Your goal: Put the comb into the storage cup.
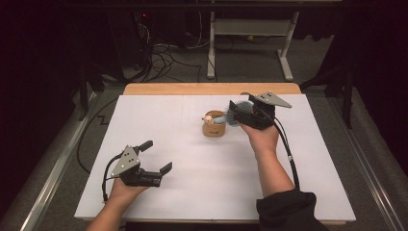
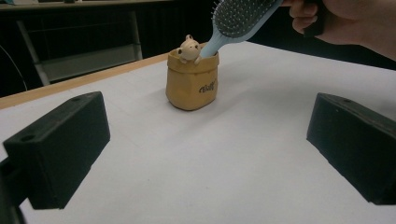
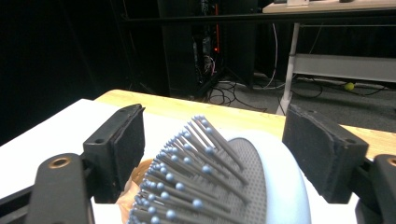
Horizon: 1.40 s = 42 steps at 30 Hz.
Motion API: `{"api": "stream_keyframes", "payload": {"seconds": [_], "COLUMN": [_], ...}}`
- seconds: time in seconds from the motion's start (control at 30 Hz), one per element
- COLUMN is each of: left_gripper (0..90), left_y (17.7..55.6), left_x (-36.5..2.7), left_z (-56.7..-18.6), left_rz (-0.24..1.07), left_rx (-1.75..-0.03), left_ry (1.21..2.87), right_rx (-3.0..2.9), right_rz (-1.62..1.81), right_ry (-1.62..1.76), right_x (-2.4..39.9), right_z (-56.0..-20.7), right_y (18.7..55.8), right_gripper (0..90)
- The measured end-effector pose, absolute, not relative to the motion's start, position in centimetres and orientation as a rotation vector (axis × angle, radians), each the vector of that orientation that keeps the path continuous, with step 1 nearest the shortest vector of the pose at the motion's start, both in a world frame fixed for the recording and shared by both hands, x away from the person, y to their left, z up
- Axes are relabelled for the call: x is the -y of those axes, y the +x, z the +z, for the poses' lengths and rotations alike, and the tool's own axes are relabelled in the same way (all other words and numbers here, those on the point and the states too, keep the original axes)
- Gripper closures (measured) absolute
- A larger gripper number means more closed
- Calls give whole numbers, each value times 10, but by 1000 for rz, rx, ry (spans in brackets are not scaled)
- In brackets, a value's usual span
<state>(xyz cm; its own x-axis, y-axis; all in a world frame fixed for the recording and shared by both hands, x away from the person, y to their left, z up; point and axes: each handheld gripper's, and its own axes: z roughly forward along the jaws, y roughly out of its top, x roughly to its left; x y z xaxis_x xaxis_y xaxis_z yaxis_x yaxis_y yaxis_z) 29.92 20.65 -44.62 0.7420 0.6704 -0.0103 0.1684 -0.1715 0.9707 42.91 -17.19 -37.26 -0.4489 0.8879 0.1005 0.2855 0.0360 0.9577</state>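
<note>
Two handheld grippers are working over a white table (image 1: 288, 192) in the high view: the left gripper (image 1: 156, 156) is resting near the 7 o'clock corner with its jaws spread wide and nothing between them, while the right gripper (image 1: 233, 111) is hovering just past centre, toward 1 o'clock, at the head of a pale blue hairbrush (image 1: 233, 117). The brush's handle is standing in a small tan pot (image 1: 213, 128) beside a little bear figure (image 1: 209, 117). In the left gripper view, the pot (image 2: 192, 86) is sitting at 12 o'clock, well beyond the open jaws, with the brush (image 2: 238, 18) leaning out toward 1 o'clock and a hand (image 2: 345, 23) behind it. In the right gripper view, the bristled head (image 3: 224, 182) is lying between the two pads, which are standing apart from its sides, so nothing is being gripped. The brush is probably light and rigid, with smooth plastic edges that could slip; gripping across the head's rim, clear of the springy bristles, looks safest. The pot seems light enough to tip.
</note>
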Motion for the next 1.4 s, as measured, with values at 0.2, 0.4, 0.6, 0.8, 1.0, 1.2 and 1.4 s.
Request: {"api": "stream_keyframes", "payload": {"seconds": [0.2,0.4,0.6,0.8,1.0,1.2,1.4], "left_gripper": [0,0,0,0,0,0,0], "left_y": [300,301,302,302,303,303,304], "left_x": [-207,-209,-210,-211,-210,-209,-210], "left_z": [-446,-447,-447,-447,-448,-448,-448], "left_rz": [512,505,503,504,505,505,500], "left_rx": [-676,-689,-695,-694,-693,-693,-701], "left_ry": [1717,1710,1703,1705,1709,1713,1706], "right_rx": [-1769,-1769,-1787,-1793,-1806,-1803,-1808], "right_rz": [1441,1448,1448,1461,1468,1475,1476], "right_ry": [1184,1189,1172,1173,1166,1155,1148], "right_x": [175,179,179,179,180,183,186], "right_z": [-371,-370,-371,-371,-371,-372,-373], "right_y": [426,424,420,418,415,408,401], "right_gripper": [184,153,105,66,3,1,1]}}
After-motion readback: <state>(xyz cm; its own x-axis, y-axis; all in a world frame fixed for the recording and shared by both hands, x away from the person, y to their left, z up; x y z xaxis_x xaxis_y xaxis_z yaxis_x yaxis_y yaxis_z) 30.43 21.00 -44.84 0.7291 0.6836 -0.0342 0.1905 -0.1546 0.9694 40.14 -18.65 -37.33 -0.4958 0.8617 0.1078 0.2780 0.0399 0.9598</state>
